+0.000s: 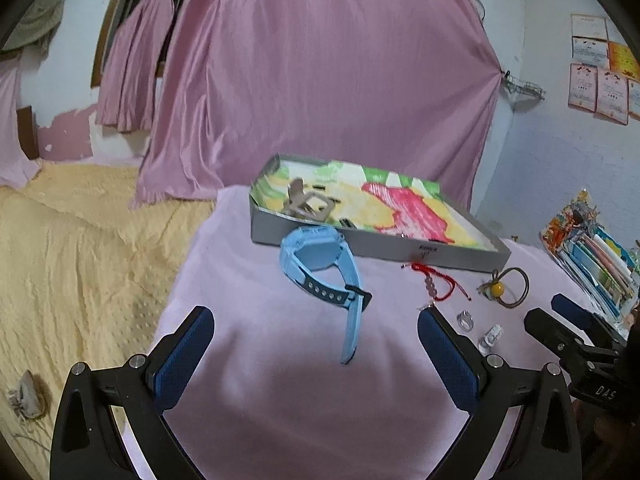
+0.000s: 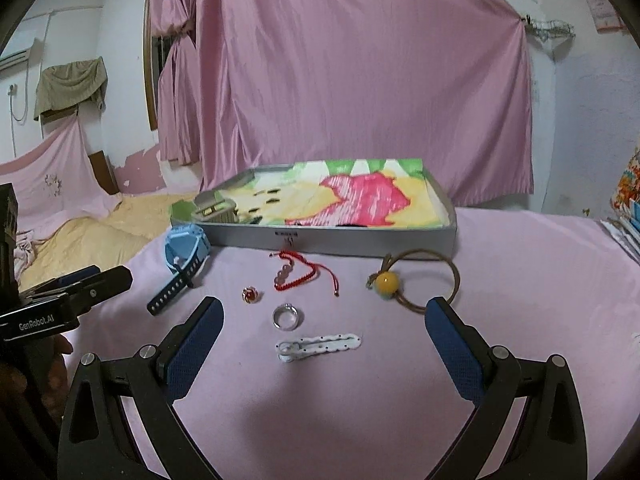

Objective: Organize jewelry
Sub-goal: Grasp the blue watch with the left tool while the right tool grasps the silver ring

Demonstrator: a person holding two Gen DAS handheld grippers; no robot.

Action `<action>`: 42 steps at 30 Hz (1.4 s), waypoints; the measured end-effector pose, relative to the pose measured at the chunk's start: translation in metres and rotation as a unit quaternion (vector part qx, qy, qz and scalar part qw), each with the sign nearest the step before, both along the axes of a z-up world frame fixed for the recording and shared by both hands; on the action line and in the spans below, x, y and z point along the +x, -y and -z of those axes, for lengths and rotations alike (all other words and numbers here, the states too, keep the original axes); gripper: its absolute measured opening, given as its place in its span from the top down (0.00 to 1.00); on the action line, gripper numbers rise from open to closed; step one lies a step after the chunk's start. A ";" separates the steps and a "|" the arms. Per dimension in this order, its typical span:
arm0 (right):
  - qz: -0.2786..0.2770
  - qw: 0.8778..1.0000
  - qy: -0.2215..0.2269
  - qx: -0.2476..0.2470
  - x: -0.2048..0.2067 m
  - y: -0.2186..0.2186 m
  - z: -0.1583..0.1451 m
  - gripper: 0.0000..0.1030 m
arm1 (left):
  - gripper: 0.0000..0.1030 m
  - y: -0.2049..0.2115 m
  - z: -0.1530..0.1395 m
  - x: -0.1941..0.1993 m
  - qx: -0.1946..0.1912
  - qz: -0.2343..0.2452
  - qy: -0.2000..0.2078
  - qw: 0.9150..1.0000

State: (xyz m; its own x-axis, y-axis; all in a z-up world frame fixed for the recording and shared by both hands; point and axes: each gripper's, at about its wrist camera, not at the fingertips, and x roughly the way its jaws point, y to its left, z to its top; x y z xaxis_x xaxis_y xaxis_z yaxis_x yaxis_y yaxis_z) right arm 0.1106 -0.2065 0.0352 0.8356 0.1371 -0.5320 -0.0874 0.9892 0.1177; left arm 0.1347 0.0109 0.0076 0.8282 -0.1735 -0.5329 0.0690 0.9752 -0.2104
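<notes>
between the spread left gripper (image 1: 316, 338) fingers lies the blue watch (image 1: 320, 264).

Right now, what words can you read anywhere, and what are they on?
"GenRobot.AI": on the left gripper, seen from the right wrist.
"DAS": on the right gripper, seen from the left wrist.
Small dark label on the box front: too blurred.
Papers on the wall: too small.

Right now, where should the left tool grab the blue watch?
Grip the light blue plastic watch by the loose strap tail that lies flat and points toward the open left tool, coming from above. The bulky case leans by the grey box.
</notes>
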 end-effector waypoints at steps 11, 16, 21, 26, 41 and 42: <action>-0.018 0.996 -0.087 -0.005 0.023 -0.009 0.018 0.04 | 0.01 0.008 0.002 0.027 0.005 0.016 -0.048 0.999; -0.039 0.992 -0.122 -0.014 0.029 -0.017 0.027 0.23 | 0.01 0.011 0.003 0.037 0.011 0.019 -0.064 0.998; -0.043 0.988 -0.147 -0.031 0.042 -0.023 0.032 0.34 | 0.01 0.011 0.006 0.049 0.016 0.012 -0.085 0.996; -0.054 0.984 -0.162 -0.044 0.056 -0.028 0.030 0.42 | 0.01 0.008 0.007 0.063 0.012 0.004 -0.097 0.995; -0.087 0.981 -0.166 -0.041 0.083 -0.033 0.026 0.72 | 0.01 0.014 0.004 0.097 0.021 -0.002 -0.111 0.994; -0.093 0.981 -0.165 -0.038 0.083 -0.034 0.026 0.72 | 0.01 0.015 0.003 0.098 0.022 -0.001 -0.110 0.994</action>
State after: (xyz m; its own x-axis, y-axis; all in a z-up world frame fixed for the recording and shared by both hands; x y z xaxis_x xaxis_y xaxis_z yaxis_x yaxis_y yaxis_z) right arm 0.1936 -0.1727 0.0092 0.5801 0.2192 -0.7845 -0.2362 0.9670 0.0955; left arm 0.2328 -0.0039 0.0042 0.6908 -0.1440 -0.7086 0.0231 0.9839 -0.1774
